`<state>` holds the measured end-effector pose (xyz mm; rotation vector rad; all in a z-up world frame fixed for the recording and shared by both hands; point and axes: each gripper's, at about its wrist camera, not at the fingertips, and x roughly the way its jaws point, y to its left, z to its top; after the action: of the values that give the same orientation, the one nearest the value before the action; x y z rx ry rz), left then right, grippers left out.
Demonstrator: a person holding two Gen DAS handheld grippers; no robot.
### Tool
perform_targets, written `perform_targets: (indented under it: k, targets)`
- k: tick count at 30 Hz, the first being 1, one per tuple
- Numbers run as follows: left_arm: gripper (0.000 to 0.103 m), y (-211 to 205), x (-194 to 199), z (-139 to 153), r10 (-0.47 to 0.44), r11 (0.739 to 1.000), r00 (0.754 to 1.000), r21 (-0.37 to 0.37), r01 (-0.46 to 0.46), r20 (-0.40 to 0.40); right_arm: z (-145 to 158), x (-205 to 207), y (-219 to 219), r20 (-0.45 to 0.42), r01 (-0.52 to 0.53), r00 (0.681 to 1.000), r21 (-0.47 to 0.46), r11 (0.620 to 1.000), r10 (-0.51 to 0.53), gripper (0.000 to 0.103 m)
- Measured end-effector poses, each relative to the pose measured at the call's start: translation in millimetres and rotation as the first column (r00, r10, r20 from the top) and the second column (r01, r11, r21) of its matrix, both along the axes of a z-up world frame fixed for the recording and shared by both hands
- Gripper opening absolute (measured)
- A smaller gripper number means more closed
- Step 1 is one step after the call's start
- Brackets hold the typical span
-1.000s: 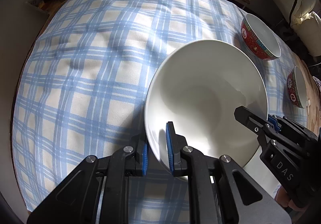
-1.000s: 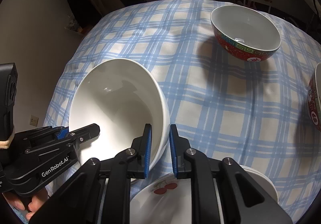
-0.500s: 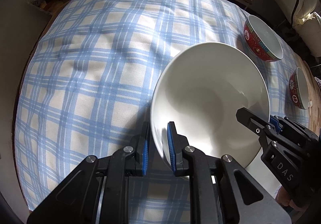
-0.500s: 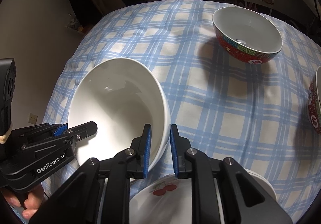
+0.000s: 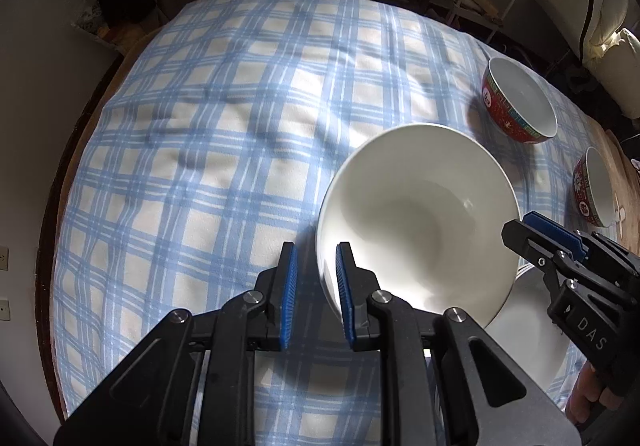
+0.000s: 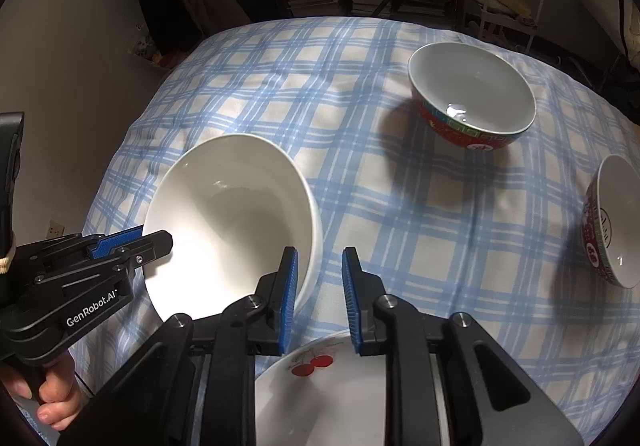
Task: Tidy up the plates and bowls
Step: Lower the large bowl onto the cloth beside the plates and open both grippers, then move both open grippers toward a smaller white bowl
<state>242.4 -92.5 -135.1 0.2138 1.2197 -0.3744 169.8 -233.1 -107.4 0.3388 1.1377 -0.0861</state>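
- Sitting on the blue plaid tablecloth (image 5: pixel 208 150) of the worktop, the large white bowl (image 5: pixel 420 222) appears tilted, its far rim higher than its near one.
- Left gripper (image 5: pixel 316 290): jaws parted, the bowl's near-left rim standing in the gap with space on both sides, so nothing is clamped.
- Right gripper (image 6: pixel 318 298): jaws released and spread; the bowl's right rim lies just by the left blue pad (image 6: pixel 289 298), which sits outside the wall.
- A white plate with a cherry print (image 6: pixel 320 378) lies just beneath the right gripper, near the bowl.
- Two red patterned bowls stand well apart from it: one upright (image 6: pixel 472 106) farther back, one tipped (image 6: pixel 612 222) at the right edge.
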Motion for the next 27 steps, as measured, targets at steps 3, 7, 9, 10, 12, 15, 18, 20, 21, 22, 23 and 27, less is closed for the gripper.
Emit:
perform_targets:
  k: [3,7,9,10,12,15,18,20,21,22,23,27]
  targets:
    - [0.021,0.2,-4.2,16.4,-0.009,1.0,0.999,-0.02,0.01,0.039,14.9,-2.5,-11.5,0.008,0.013,1.0,-0.018,1.0,-0.013,0.037]
    - [0.029,-5.5,-5.0,41.0,-0.004,0.999,0.996,-0.044,0.008,0.091,36.4,-6.0,-26.3,0.022,0.022,1.0,-0.06,0.998,-0.021,0.054]
    - [0.043,-9.7,-9.3,51.8,0.001,0.999,0.993,-0.046,0.005,0.122,47.3,-8.2,-35.5,0.037,0.036,0.999,-0.08,0.996,-0.033,0.069]
    - [0.046,-11.9,-10.6,56.7,0.001,0.999,0.991,-0.045,0.005,0.135,51.9,-9.1,-39.8,0.04,0.043,0.998,-0.088,0.995,-0.04,0.07]
    - [0.056,-17.3,-14.6,63.9,-0.002,0.999,0.989,-0.037,0.007,0.147,60.3,-11.7,-50.7,0.042,0.062,0.997,-0.096,0.993,-0.058,0.076]
    - [0.077,-31.3,-17.5,73.3,-0.012,1.0,0.986,0.004,0.011,0.165,71.7,-18.5,-68.1,0.057,0.08,0.996,-0.112,0.99,-0.074,0.091]
    - [0.085,-46.5,-20.7,84.2,-0.03,1.0,0.983,0.006,0.029,0.183,81.5,-25.9,-83.7,0.076,0.093,0.994,-0.143,0.985,-0.083,0.094]
    - [0.09,-55.9,-20.3,89.2,-0.034,0.999,0.981,-0.007,0.035,0.19,85.6,-31.0,-94.4,0.085,0.111,0.991,-0.149,0.983,-0.099,0.096]
    - [0.091,-60.7,-20.0,91.4,-0.034,0.999,0.98,-0.009,0.036,0.196,87.0,-33.2,-100.3,0.092,0.122,0.99,-0.147,0.982,-0.109,0.098]
    - [0.091,-65.6,-19.1,93.2,-0.035,0.999,0.979,-0.009,0.037,0.202,88.2,-35.6,-105.7,0.102,0.132,0.988,-0.144,0.981,-0.118,0.098]
    - [0.091,-70.0,-17.8,94.5,-0.037,0.999,0.978,-0.01,0.039,0.205,88.8,-37.4,-110.6,0.116,0.144,0.985,-0.139,0.98,-0.128,0.098]
    - [0.091,-84.8,-7.2,94.1,-0.035,0.999,0.978,-0.002,0.037,0.204,86.3,-40.5,-127.8,0.148,0.185,0.974,-0.103,0.977,-0.169,0.098]
